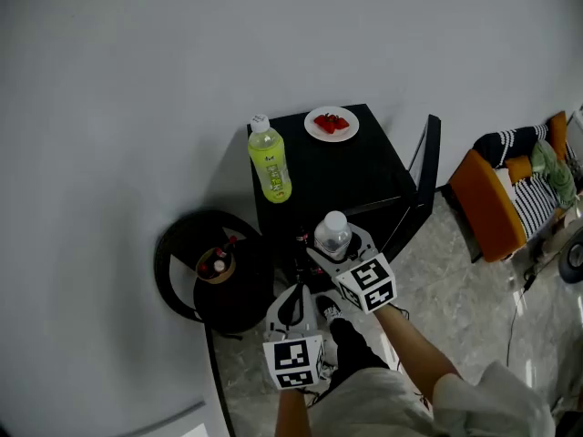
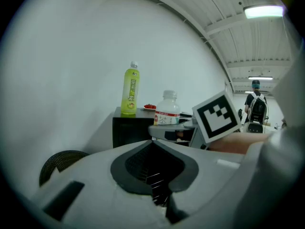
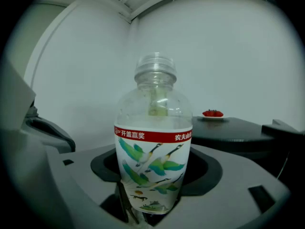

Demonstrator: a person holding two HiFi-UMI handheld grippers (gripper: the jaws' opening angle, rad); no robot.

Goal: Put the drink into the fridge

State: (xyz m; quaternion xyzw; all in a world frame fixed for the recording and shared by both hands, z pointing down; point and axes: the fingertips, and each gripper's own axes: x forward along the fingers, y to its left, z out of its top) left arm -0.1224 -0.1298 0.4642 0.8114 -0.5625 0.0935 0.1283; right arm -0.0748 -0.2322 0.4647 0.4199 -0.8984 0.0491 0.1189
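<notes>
- R tongs [image 3: 151, 208] pinch the clear drink bottle [image 3: 153, 147] low on its label. It stands upright with the cap on and is carried in the air just in front of the black fridge [image 1: 355, 176].
- Gripping it low and upright prob. leaves the neck free and keeps it level, ready to stand on a shelf.
- L tongs [image 1: 294, 303] are pressed together w/ nothing between them, held low beside the R one. They look free to steady or shut the door [image 1: 426, 167].
- The door stands swung out at the fridge's right side, so the way in seems open. The inside is hidden from every view.
- Drink bottle: clear liquid up to about the shoulder, judging by the line under the neck. The upper wall is misted.
- Fridge top: a tall green bottle [image 1: 270, 162] stands capped near the left edge, full of yellow-green drink. It is well apart from a small white plate [image 1: 312, 126] of red fruit [image 1: 332, 123] at the back.
- Dark round basket-like thing [image 1: 187, 262] sits on the floor left of the fridge w/ a small round item on it; can't tell what.
- Task stage, as a judgement: drink in hand, not yet inside.
</notes>
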